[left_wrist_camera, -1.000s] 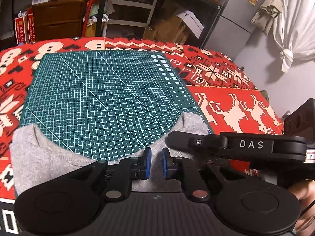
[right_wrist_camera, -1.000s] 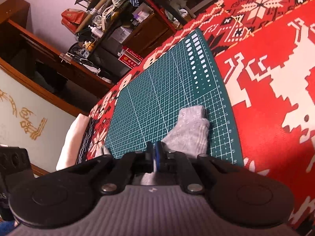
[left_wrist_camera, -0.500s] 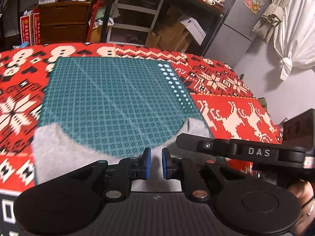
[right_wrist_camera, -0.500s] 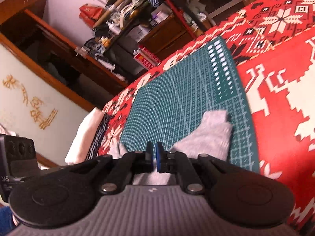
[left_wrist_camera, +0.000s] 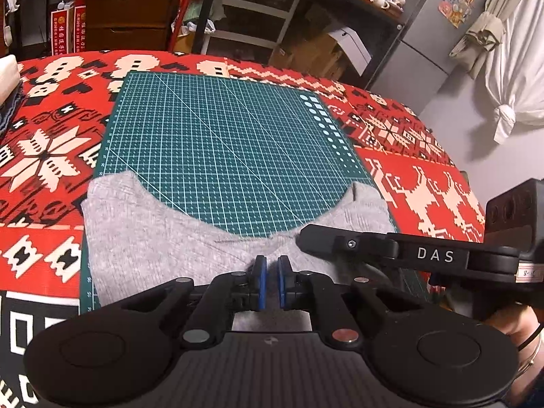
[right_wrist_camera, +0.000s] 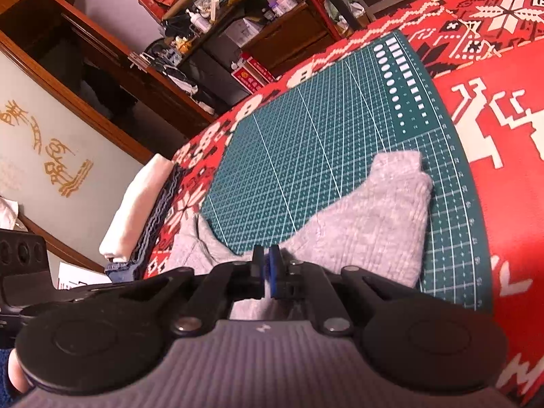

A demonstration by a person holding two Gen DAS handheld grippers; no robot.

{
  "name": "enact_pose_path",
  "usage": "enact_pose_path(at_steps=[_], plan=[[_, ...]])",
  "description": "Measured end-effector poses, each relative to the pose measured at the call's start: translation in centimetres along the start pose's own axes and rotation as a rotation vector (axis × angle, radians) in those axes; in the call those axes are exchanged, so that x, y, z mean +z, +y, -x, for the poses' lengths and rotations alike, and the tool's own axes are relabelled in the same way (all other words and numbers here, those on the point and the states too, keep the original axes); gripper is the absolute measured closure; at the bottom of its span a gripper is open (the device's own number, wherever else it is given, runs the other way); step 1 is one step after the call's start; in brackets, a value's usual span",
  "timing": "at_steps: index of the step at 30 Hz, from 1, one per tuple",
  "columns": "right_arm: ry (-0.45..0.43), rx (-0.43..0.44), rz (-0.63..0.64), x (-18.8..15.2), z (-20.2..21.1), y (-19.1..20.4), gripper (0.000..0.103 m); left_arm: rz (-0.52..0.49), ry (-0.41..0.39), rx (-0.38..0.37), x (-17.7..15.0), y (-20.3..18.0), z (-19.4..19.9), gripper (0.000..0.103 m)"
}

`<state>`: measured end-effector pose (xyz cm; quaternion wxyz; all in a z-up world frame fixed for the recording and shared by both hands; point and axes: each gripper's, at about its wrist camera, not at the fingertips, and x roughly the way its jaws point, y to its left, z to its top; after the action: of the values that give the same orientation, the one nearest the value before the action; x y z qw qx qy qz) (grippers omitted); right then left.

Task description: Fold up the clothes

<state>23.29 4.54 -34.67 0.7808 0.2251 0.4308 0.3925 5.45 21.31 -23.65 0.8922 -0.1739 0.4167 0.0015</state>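
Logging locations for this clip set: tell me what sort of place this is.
Most likely a lived-in home room doubling as storage. A fridge with magnets stands beside a tied-back curtain, cluttered shelves line the wall, and the grey garment lies on a cutting mat over a red patterned blanket.

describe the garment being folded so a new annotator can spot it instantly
Find the green cutting mat on the red patterned cloth. On its near edge lies the grey knit garment, two ends curving forward. It is the only grey thing there; the folded stack sits off-mat.
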Motion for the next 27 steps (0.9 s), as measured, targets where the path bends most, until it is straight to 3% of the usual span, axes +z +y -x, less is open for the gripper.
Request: enact_pose_path(at_steps=[8, 11, 13, 17, 21, 25, 27], plan=[[-0.044, 0.004, 0.084, 0.2, 2.4, 1.0, 0.097, -0.006, -0.047, 0.024, 0.6, 0.6, 2.0, 0.095], [-0.045, -0.028, 0.149, -0.2, 3.7, 1.8, 0.092, -0.009, -0.057, 0.044, 0.6, 1.2, 3.1, 0.095], [-0.045, -0.057, 0.197, -0.6, 4.5, 2.4, 0.080, -0.009, -0.063, 0.061, 0.5, 1.7, 3.9, 0.094], [-0.026, -0.109, 0.299, -1.8, 5.6, 4.1, 0.074, -0.025, -0.079, 0.073, -0.1, 2.5, 5.8, 0.072], [-0.020, -0.165, 0.359, -3.3, 6.6, 6.1, 0.043, -0.055, -0.097, 0.066, -0.5, 3.2, 7.3, 0.063], [-0.044, -0.227, 0.419, -4.6, 7.4, 8.1, 0.013, -0.102, -0.134, 0.085, -0.7, 4.0, 7.9, 0.042], [-0.051, -0.253, 0.445, -4.8, 7.5, 9.0, 0.011, -0.123, -0.148, 0.092, -0.8, 4.3, 8.0, 0.038]])
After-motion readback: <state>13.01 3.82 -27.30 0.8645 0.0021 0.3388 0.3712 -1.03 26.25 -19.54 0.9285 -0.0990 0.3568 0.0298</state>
